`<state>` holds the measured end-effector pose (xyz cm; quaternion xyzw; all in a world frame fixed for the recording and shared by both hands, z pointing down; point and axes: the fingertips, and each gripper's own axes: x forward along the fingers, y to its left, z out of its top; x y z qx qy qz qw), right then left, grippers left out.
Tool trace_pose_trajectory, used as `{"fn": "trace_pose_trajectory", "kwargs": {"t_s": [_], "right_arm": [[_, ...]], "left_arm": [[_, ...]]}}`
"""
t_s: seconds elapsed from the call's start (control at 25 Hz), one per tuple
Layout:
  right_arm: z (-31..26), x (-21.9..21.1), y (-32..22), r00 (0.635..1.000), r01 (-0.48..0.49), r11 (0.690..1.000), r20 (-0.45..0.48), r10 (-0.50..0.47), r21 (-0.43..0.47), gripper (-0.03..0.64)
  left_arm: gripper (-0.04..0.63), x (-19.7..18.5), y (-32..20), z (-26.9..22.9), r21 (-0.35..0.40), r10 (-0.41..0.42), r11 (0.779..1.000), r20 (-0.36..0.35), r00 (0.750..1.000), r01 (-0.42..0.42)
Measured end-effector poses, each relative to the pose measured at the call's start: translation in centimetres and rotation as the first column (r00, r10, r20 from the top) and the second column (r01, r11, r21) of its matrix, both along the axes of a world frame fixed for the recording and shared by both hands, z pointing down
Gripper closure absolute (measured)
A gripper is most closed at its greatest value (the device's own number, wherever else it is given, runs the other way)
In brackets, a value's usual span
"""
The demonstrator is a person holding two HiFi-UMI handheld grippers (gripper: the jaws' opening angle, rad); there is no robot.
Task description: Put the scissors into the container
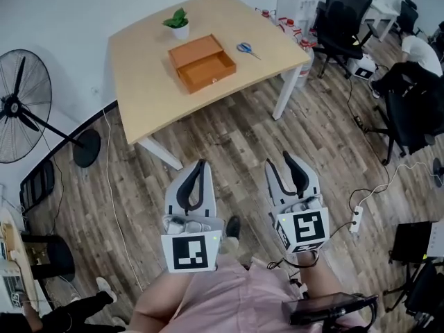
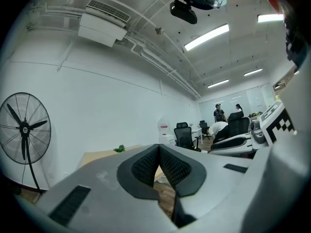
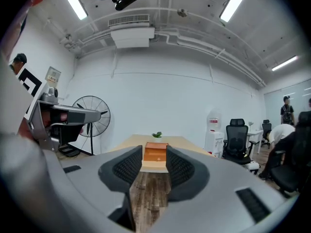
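So nothing's been picked up yet, both claws hang over the wood floor [image 1: 229, 134], well short of the tabletop [image 1: 139, 68].

Going left to right: there's a standing fan [image 1: 17, 106] off at the far left. The left claw [image 1: 200, 165] is pressed together, pads meeting at the tip with nothing between them, which you can see plainly in its own view [image 2: 159, 152].

Up on the tabletop there's a small potted plant [image 1: 178, 23] at the far side. Just near of it sits the orange container [image 1: 202, 62], open on top and looking empty from here.

The scissors [image 1: 245, 48] lie flat on the tabletop just right of the container, apart from it. The blue handles face the container and the blades point away to the right and a bit near.

The right claw [image 1: 279, 161] is spread, nothing in it, and in its own view [image 3: 154, 154] the container shows up right in the gap, far off. Black office chairs [image 1: 340, 12] fill the far right.

My take on handling: the scissors should be light and stiff, and not fragile. But they're thin and lie flush on a smooth top, so the metal blades could slide out of a pinch. I'd go for the plastic handle loops or right at the pivot, where there's some thickness. The right claw is the closer one and it's already spread. Then it's a short hop left and a drop into the container.
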<state>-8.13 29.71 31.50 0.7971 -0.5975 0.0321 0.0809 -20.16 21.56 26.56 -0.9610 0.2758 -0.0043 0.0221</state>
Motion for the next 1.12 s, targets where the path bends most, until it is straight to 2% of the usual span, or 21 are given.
{"fn": "trace_pose_trajectory", "kwargs": {"t_s": [0.2,0.48,0.8,1.12], "right_arm": [[-1.7,2.9,-5.7,1.0,-0.017,1.0,-0.024,0.018,0.023,0.462],[-2.8,5.8,-9.1,0.998,-0.045,0.998,-0.038,0.046,0.033,0.463],[-1.0,10.2,-11.7,0.998,-0.053,0.999,-0.019,0.053,0.01,0.463],[0.4,19.1,-16.9,1.0,-0.022,1.0,0.008,0.022,0.006,0.466]], "left_arm": [[0.591,2.8,-5.8,-1.2,0.025,0.019,1.0,-0.02,1.0,-0.019],[0.591,5.5,-9.4,-1.4,0.018,0.026,1.0,-0.032,0.999,-0.025],[0.591,9.9,-12.0,0.8,-0.012,0.03,0.999,0.006,1.0,-0.03],[0.591,18.0,-16.3,2.3,-0.013,-0.016,1.0,0.065,0.998,0.017]]}}
